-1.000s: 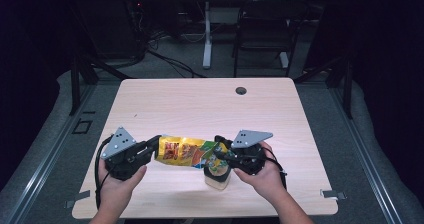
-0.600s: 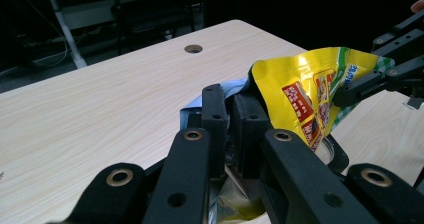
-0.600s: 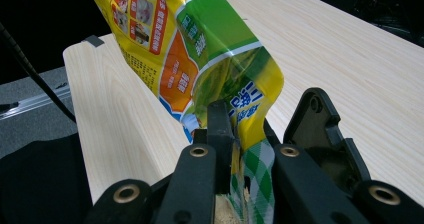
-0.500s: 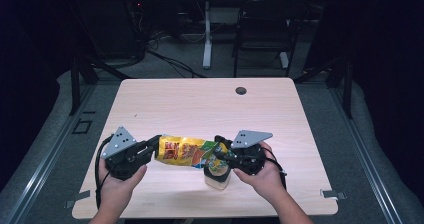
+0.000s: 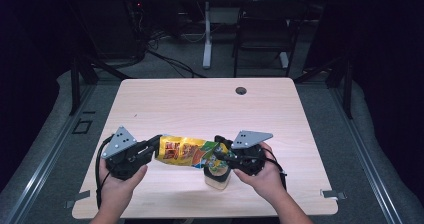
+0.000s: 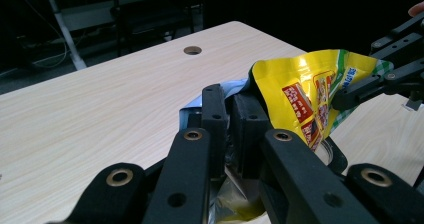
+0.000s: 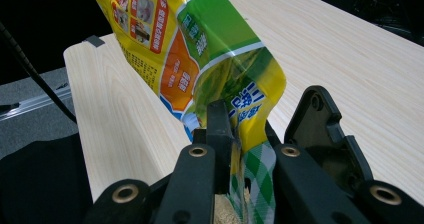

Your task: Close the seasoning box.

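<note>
Two grippers stretch one yellow snack bag (image 5: pixel 186 150) above the near edge of the table (image 5: pixel 200 109).
Both hands come in low; the left gripper (image 5: pixel 150 151) and right gripper (image 5: pixel 220 156) face each other, each clamped tight on one end of the bag. From above, a small jar (image 5: pixel 217 176) stands under the right end; the right gripper view shows green checks and tan powder at that end.
</note>
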Demonstrator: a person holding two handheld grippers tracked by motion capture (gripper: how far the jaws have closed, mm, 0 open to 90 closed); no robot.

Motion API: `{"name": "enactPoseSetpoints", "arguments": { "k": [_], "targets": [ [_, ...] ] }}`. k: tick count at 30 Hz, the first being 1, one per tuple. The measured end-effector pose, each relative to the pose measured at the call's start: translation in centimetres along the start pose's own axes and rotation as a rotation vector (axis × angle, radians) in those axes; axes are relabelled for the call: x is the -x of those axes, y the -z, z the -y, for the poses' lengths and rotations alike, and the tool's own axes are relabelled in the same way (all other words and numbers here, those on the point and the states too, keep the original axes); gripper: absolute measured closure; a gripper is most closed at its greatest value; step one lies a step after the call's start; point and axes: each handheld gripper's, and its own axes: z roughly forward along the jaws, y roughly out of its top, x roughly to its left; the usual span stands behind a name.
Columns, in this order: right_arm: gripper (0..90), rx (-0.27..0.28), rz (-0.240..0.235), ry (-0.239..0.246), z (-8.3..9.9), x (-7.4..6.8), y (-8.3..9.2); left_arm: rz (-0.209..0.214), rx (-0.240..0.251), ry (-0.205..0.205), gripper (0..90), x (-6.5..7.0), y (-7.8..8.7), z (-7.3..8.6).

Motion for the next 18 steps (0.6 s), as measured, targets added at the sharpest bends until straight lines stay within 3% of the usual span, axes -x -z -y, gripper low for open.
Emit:
{"name": "enactPoseSetpoints", "arguments": {
  "k": [18],
  "targets": [
    [84.3,-0.003,0.0,-0.001,0.05,0.0,0.04,0.0,-0.001,0.002,85.8,0.08,-0.03,-0.1]
  ]
}}
